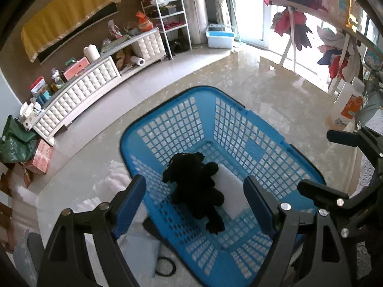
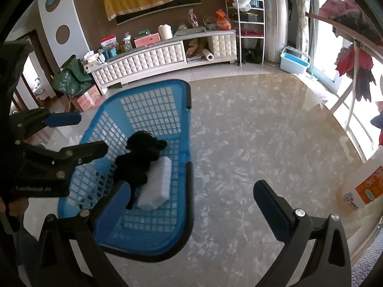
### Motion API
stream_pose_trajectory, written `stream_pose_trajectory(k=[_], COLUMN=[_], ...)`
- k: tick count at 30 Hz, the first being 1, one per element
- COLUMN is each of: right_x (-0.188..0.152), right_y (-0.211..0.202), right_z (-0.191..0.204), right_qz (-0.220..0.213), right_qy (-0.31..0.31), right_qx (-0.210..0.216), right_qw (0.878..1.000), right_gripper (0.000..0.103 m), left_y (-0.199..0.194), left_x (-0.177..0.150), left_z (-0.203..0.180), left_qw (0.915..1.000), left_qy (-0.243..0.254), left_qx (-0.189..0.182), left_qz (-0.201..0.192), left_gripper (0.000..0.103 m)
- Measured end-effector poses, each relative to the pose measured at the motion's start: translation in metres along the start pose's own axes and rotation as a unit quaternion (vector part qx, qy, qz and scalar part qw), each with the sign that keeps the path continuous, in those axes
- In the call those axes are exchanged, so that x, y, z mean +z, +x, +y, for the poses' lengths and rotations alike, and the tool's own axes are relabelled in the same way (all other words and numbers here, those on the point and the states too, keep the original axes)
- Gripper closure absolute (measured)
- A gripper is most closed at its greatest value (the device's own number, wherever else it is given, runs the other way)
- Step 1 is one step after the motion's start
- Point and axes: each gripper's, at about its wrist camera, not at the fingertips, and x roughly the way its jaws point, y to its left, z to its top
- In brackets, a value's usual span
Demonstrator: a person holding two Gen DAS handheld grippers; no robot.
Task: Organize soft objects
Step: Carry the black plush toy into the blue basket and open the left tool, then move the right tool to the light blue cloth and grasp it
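Left tool (image 1: pixel 195 205) spread above fuzzy black plush (image 1: pixel 195 189), lattice plastic basket (image 1: pixel 239 124).

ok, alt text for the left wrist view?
A black plush toy lies inside a blue plastic basket, partly over a white foam block. The left hand-held gripper is above it, open and empty; the right hand-held gripper shows at the right edge.
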Motion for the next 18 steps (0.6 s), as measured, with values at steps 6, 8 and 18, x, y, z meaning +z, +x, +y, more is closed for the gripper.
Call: stream_pose_trajectory(k=[6,8,18], right_x=[-0.001,-0.001,-0.006], right_y=[-0.019,-0.024,-0.043], right_z=[0.009,0.013,0.037], right_qz=[-0.016,-0.021,-0.033], right_qy=[-0.005,-0.006,-0.030], right_qx=[0.002,0.004,0.014], right_qw=[1.000,1.000,0.999], right_gripper=[0.000,0.000,0.000], left_y=[-0.036,-0.047,-0.089], left_x=[-0.016,-0.021,-0.056], left_z=[0.005,0.010,0.016], left_qw=[0.9996,0.9993,0.9979], left_qy=[-0.022,-0.028,-0.041], left_qx=[0.004,0.004,0.022], left_qz=[-0.020,-0.026,-0.046], left_gripper=[0.014,0.012,0.000])
